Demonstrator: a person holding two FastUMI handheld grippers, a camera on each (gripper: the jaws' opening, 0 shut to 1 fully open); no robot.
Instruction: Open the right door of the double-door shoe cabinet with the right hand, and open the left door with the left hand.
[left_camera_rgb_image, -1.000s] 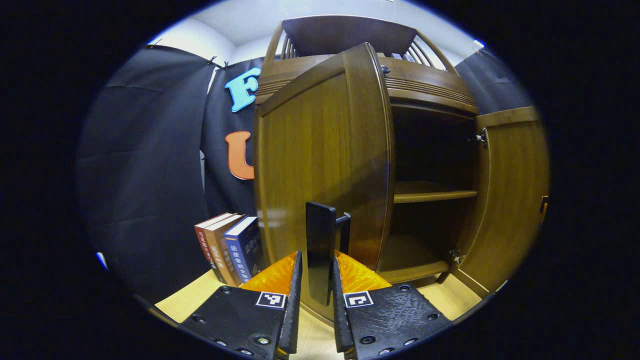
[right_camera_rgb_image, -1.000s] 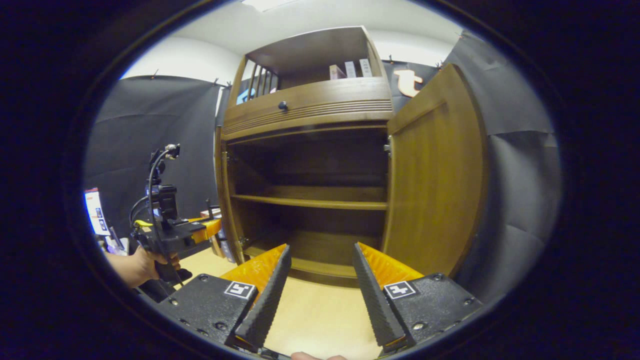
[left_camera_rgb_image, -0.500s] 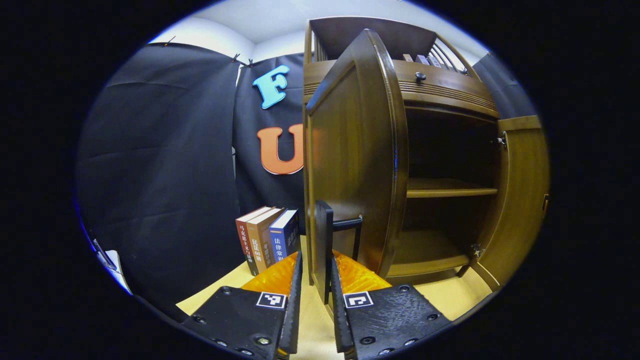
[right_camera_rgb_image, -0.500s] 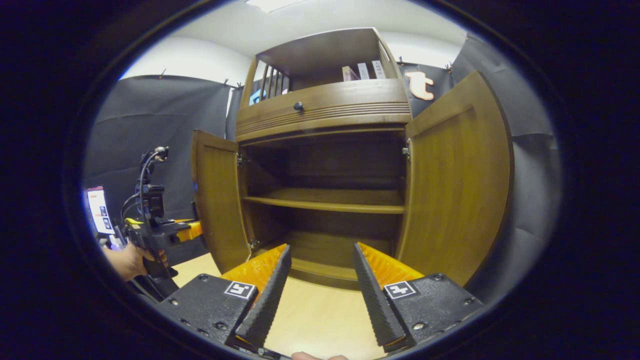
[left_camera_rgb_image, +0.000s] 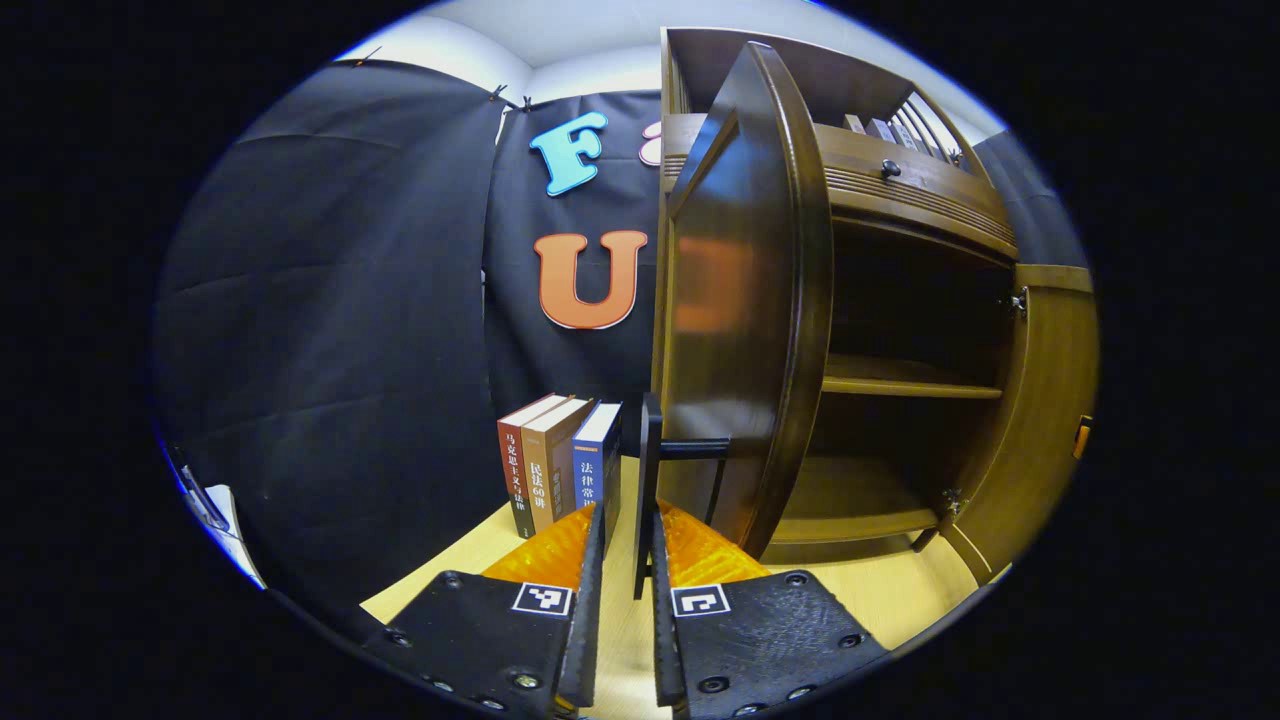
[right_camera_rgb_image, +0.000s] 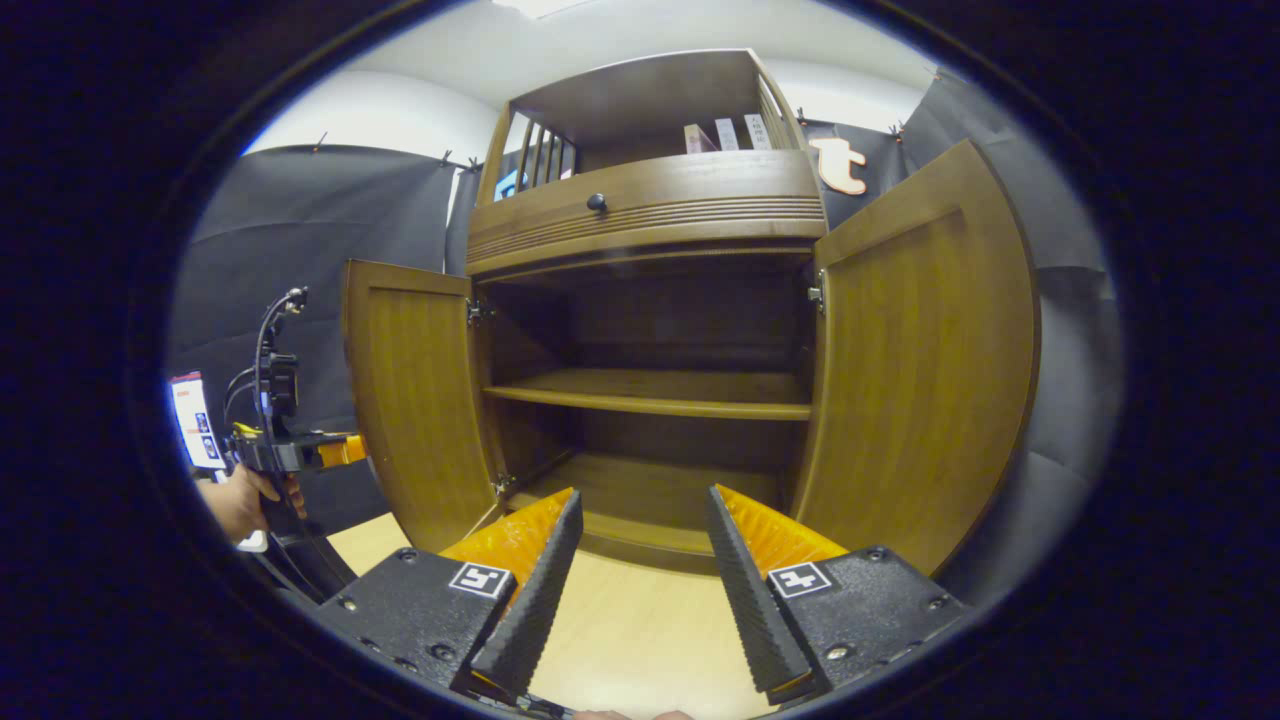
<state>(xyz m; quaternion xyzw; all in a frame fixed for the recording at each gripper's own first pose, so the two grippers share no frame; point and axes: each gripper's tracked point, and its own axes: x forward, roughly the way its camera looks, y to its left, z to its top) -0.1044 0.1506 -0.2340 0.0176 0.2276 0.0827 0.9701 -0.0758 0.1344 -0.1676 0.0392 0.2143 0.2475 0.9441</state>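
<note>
The left gripper (left_camera_rgb_image: 622, 560) is clamped narrow on the left door's handle (left_camera_rgb_image: 650, 470); the right gripper (right_camera_rgb_image: 640, 560) gapes wide, empty; overswinging risks knocking the books (left_camera_rgb_image: 555, 465) just left of the fingers.

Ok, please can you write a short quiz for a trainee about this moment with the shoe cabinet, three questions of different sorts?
1. True or false: the left gripper is closed on the left door's handle.
2. The right gripper is: A) gripping the right door; B) open and holding nothing; C) gripping the shelf.
3. Fill in: beside the cabinet, on the floor, stand three ____.

Key: 1 true; 2 B; 3 books.
</note>
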